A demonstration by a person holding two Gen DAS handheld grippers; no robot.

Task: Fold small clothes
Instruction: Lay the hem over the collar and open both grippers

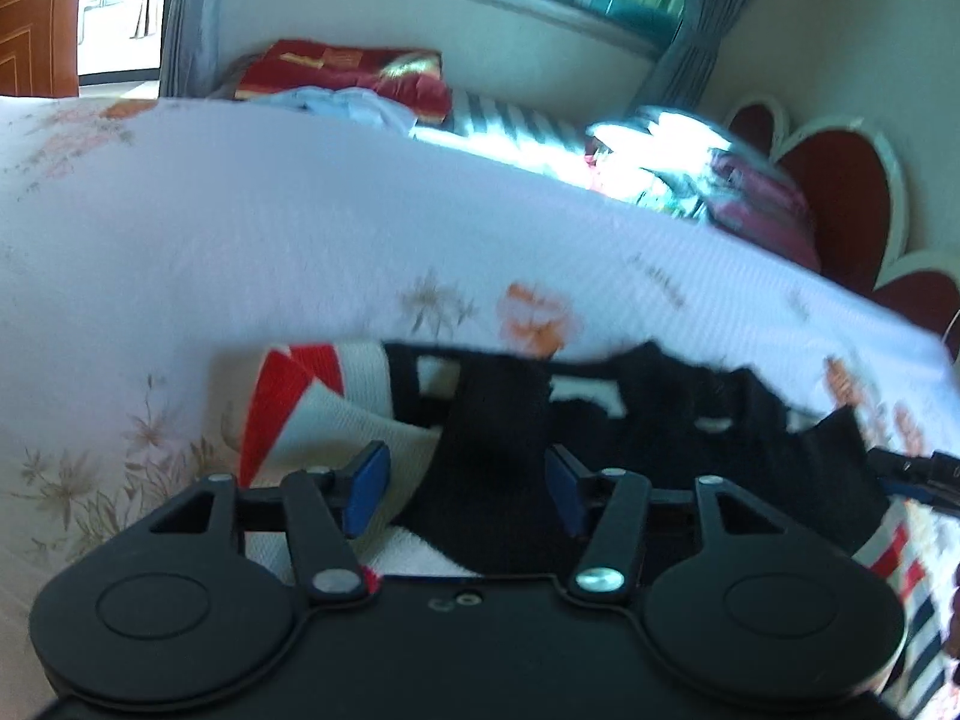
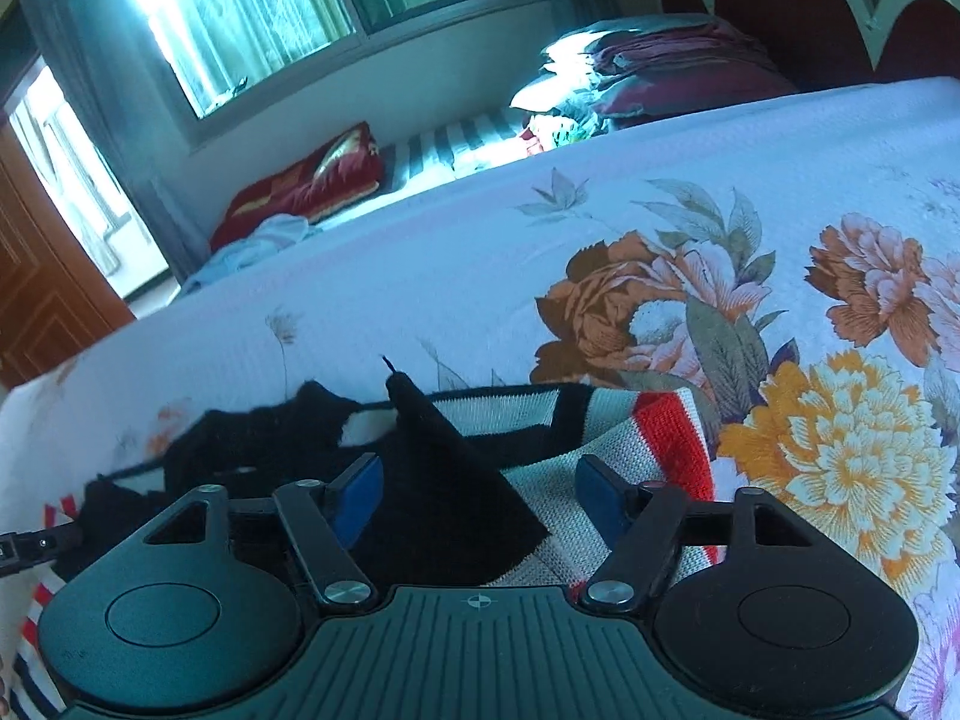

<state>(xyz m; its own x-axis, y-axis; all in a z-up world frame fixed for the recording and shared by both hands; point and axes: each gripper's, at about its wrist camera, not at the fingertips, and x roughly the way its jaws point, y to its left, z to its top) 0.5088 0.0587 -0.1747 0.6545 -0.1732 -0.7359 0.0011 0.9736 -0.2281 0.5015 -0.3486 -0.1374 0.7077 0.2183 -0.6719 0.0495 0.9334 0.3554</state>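
A small knitted garment (image 1: 660, 396) in black, white and red lies rumpled on the floral bedsheet (image 1: 270, 228). My left gripper (image 1: 467, 489) hangs over its near edge, jaws apart, and a black fold rises between the blue pads without being pinched. In the right wrist view the same garment (image 2: 606, 420) shows its striped red and grey end. My right gripper (image 2: 480, 498) is open too, with a black pointed flap standing loose between its pads. Each gripper's tip shows at the edge of the other's view: the right one (image 1: 918, 471) and the left one (image 2: 36, 540).
Folded blankets and pillows (image 2: 660, 72) are stacked by the red and white headboard (image 1: 840, 192). On the far side of the bed lie a red cushion (image 1: 354, 75) and a light blue cloth (image 2: 264, 246). Behind them are a curtained window and a wooden door (image 2: 42, 276).
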